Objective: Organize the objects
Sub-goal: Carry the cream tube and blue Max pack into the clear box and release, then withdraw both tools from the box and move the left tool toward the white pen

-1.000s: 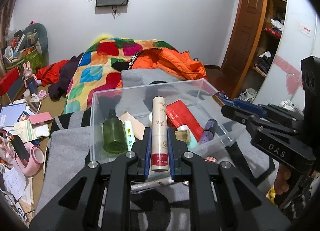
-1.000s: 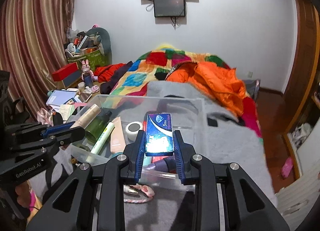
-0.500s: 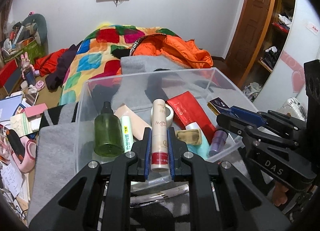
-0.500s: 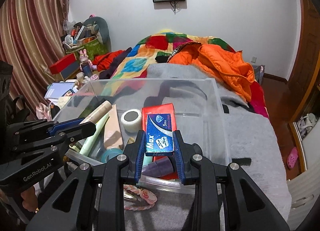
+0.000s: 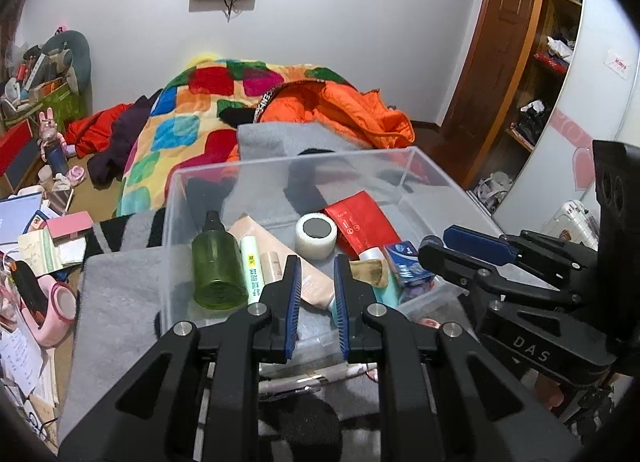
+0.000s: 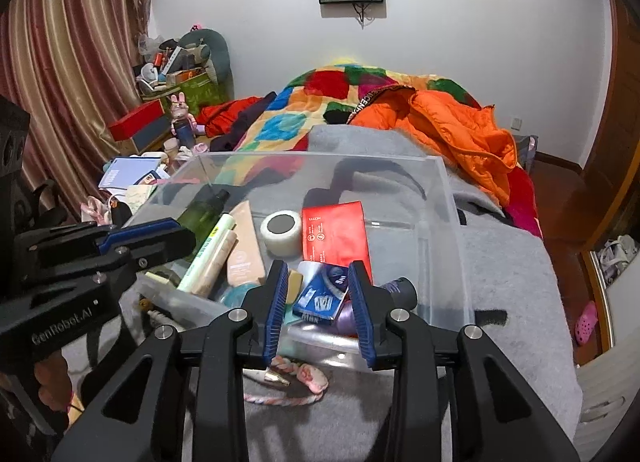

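Observation:
A clear plastic box [image 5: 404, 166] [image 6: 448, 198] stands on a grey blanket. It holds a green bottle [image 5: 216, 270], a beige tube [image 6: 214, 264], a tape roll [image 6: 282, 230], a red packet [image 6: 336, 230] and a blue pack [image 6: 322, 294] [image 5: 406, 268]. My left gripper [image 5: 316, 290] is open and empty at the box's near edge. My right gripper [image 6: 318, 302] is open and empty just above the blue pack.
A hair tie and small clip [image 6: 296, 376] lie on the blanket in front of the box. A pen [image 5: 304, 380] lies under my left gripper. A colourful quilt [image 6: 320, 102] and orange jacket [image 6: 460, 122] lie behind. Clutter [image 5: 36, 246] covers the floor at left.
My left gripper opened and let the beige tube drop into the box. My right gripper opened and let the blue pack drop into the box.

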Available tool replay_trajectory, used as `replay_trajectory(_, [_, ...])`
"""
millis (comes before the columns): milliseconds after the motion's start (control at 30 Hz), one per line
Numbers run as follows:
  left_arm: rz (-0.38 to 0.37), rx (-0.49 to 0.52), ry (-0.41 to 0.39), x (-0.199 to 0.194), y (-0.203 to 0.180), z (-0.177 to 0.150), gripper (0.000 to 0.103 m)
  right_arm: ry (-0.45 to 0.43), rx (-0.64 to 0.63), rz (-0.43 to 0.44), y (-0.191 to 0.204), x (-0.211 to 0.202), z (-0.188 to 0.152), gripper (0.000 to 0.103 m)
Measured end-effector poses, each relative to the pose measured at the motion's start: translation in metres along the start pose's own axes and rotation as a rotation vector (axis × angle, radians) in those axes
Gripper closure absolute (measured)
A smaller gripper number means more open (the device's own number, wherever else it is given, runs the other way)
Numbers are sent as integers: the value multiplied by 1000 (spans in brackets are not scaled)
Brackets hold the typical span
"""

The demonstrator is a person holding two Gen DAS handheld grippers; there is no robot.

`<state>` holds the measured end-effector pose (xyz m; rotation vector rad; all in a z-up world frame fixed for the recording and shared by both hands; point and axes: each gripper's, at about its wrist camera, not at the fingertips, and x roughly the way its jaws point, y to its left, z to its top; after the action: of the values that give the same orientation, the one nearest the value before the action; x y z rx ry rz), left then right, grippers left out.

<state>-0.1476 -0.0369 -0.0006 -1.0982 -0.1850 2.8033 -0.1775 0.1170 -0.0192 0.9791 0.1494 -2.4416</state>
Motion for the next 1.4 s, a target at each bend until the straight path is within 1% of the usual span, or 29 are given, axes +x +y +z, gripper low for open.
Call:
replay_trajectory(133, [6, 10, -15, -16, 1, -5, 89, -25, -5, 9, 1, -17, -4, 75])
replay_trajectory(300, [23, 23, -10, -33, 4, -21, 87, -39, -11, 23, 2, -35, -15, 74])
replay_trajectory(400, [30, 19, -6, -41, 10, -33, 80, -32, -14, 25, 3, -41, -25, 73])
replay_trajectory(433, [36, 16, -5, -43, 11, -37, 78, -28, -14, 23, 3, -42, -29, 72])
replay_trajectory(500, [43, 8, 7, -45, 16, -45, 78, -11, -24, 14, 3, -41, -38, 71])
replay_trajectory(667, [27, -7, 69, -35, 21, -65, 78, 58, -19, 5, -2, -26, -57, 69])
replay_trajectory(733, [22, 2, 101, -27, 17, -71, 78, 91, 2, 14, -6, -17, -61, 69])
replay_trajectory(833, [12, 34, 122, -16, 9, -73, 78, 114, 6, 14, -7, -5, -63, 69])
replay_trajectory(867, [11, 48, 124, -13, 6, -73, 77, 124, 0, 9, -6, 0, -63, 69])
replay_trajectory(900, [13, 55, 127, -11, 4, -72, 72, 132, -3, 7, -6, 3, -64, 69])
replay_trajectory(933, [14, 62, 130, -8, 3, -71, 66, 139, -7, 10, -5, 6, -64, 69])
replay_trajectory(1000, [1, 67, 138, -4, 1, -68, 59, 146, -16, 12, -3, 12, -65, 69])
replay_trajectory(1067, [-6, 81, 139, -2, -2, -66, 58, 147, -22, 9, -2, 16, -65, 69])
replay_trajectory(1133, [2, 103, 137, 1, -4, -63, 51, 151, -19, 15, -2, 20, -66, 70])
replay_trajectory(1167, [4, 111, 140, 3, -5, -62, 50, 145, -16, 16, -2, 21, -67, 71])
replay_trajectory(1233, [-4, 125, 155, 10, -7, -60, 49, 141, -20, 19, 0, 20, -68, 83])
replay_trajectory(1300, [-13, 135, 174, 16, -8, -59, 49, 137, -24, 15, 0, 17, -70, 90])
replay_trajectory(1400, [-40, 136, 202, 24, -10, -59, 48, 133, -12, 21, -2, 13, -71, 91])
